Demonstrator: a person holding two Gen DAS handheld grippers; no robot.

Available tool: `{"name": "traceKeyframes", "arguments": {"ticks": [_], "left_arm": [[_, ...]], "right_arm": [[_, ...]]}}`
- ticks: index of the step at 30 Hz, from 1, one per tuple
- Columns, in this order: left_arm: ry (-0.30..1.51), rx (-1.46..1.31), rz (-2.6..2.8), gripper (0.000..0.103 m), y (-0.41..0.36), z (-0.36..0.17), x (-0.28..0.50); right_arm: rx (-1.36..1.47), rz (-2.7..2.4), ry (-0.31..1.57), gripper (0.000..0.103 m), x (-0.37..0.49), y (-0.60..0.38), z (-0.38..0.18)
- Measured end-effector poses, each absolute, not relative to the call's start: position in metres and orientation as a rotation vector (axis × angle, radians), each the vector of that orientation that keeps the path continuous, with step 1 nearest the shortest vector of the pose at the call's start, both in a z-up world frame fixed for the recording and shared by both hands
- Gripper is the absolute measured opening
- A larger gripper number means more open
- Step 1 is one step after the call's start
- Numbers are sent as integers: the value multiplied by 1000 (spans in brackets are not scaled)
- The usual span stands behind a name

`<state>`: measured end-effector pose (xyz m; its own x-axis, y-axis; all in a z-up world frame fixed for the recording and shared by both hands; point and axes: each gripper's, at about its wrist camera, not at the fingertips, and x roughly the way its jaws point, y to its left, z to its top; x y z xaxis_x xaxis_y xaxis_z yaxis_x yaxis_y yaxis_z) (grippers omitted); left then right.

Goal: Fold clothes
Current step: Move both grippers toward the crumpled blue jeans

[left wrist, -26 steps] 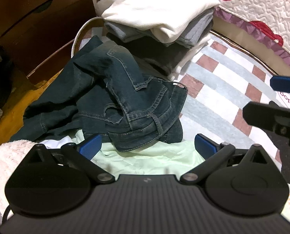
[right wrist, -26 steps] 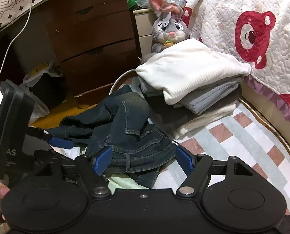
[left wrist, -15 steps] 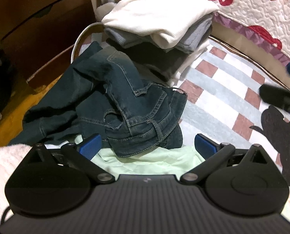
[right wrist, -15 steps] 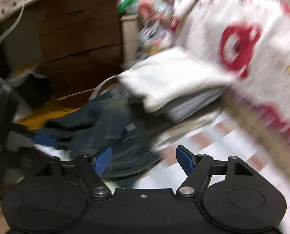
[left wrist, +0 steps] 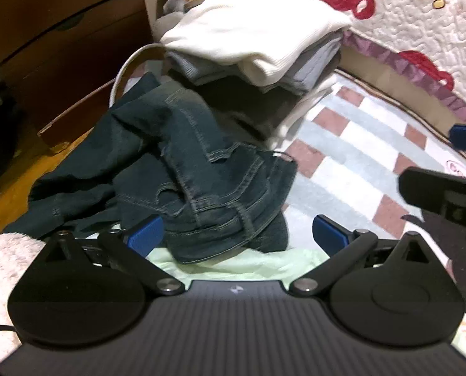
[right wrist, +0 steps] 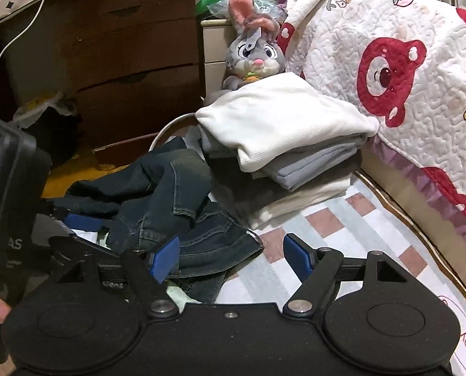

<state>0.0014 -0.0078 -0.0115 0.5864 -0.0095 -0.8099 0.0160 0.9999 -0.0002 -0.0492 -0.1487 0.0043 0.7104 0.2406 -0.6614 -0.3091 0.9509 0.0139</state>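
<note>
At centre frame the crumpled jeans (left wrist: pixel 182 188) wait on the bed (left wrist: pixel 342 156) for folding, both tools, left (left wrist: pixel 237 235) and right (right wrist: pixel 231 255), gaping empty, stack (right wrist: pixel 283 138) set aside upper centre

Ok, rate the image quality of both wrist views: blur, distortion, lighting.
Left wrist view: slightly soft, with mild blur on the jeans and the folded stack; strong fisheye bending at the edges; the left side falls into shadow. Right wrist view: sharper, with stitching on the quilt and the plush rabbit crisp; the same fisheye curve; the wooden drawers are dim, and the white top on the stack is bright but not blown out.
</note>
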Motion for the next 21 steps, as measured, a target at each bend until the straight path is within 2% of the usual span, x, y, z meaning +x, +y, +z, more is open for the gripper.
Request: {"name": "traceKeyframes", "arguments": {"ticks": [21], "left_arm": [[907,-88,-107,87,2,-8,-2]], "right_arm": [[-32,323,755,77,-43,-151,6]]}}
